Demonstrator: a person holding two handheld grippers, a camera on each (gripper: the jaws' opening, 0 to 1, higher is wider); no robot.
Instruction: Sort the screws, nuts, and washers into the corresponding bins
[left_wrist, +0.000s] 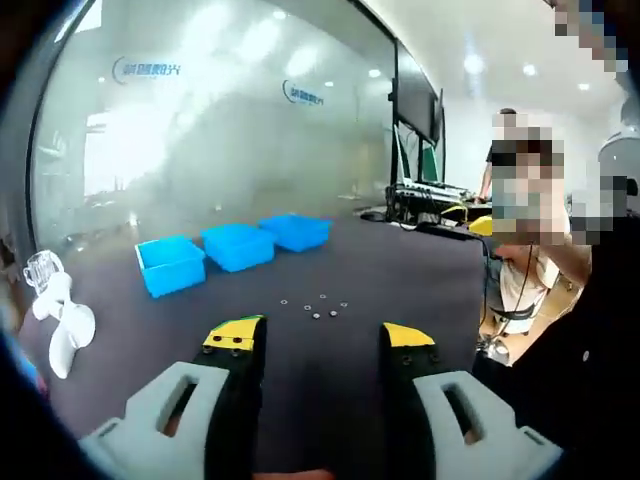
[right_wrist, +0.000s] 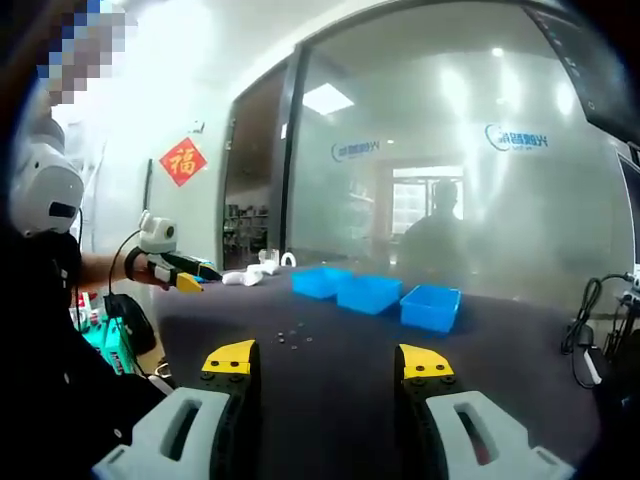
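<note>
The dark counter (left_wrist: 380, 270) carries everything. Three blue bins (left_wrist: 240, 246) stand in a row toward 11 o'clock in the left gripper view, and toward 1 o'clock, past the hardware, in the right gripper view (right_wrist: 370, 293). White plastic parts (left_wrist: 60, 310) lie at the counter's edge at 9 o'clock in the left gripper view. The left gripper (left_wrist: 320, 340) has its jaws spread wide, holding nothing; the right gripper (right_wrist: 328, 362) is likewise agape and empty. The small parts (left_wrist: 315, 305) lie scattered at 12 o'clock just ahead of the left jaws, well apart from the bins, and at 11 o'clock (right_wrist: 292, 338) ahead of the right jaws.

The pieces are tiny and lie flat, so I judge wide jaws could skid over one, flick it off the counter or pinch two together. Screws, nuts and washers cannot be told apart here, so a wrong bin is likely.
</note>
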